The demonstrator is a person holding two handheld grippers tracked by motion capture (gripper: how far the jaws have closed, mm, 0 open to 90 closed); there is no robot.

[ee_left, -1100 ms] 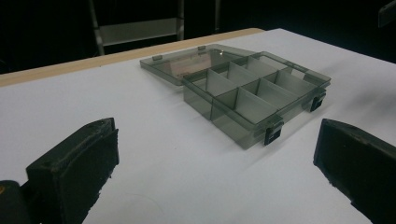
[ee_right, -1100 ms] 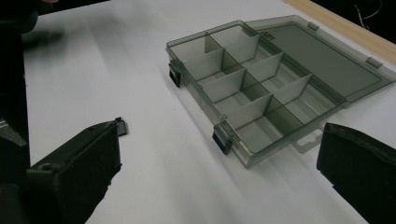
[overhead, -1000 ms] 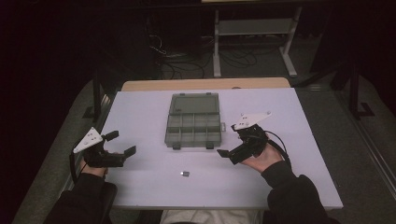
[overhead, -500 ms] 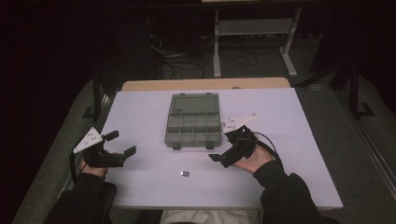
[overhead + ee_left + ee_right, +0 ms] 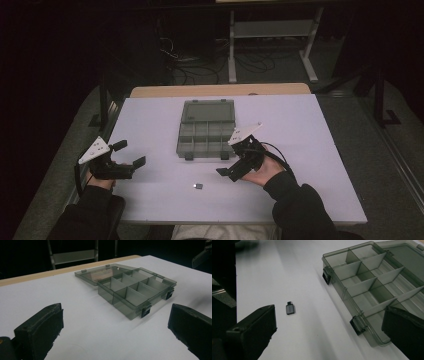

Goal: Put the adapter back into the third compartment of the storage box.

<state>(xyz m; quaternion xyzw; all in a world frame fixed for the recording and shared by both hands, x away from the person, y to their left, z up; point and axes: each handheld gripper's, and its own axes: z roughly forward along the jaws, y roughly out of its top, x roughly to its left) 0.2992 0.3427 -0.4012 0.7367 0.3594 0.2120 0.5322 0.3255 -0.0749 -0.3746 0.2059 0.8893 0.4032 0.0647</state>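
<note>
On the white table (image 5: 300, 150) the open box (image 5: 206, 131) waits, compartments empty. Both tongs stand open; the right gripper (image 5: 235, 170) seems to approach the small adapter (image 5: 198, 186), and must lower around it.

The organiser box (image 5: 372, 282) is smoky translucent plastic, smooth and slightly glossy. The table (image 5: 300, 130) has a matt white top with a wood-look far edge. The small adapter (image 5: 290, 309) looks like dull grey metal, perhaps plastic.
</note>
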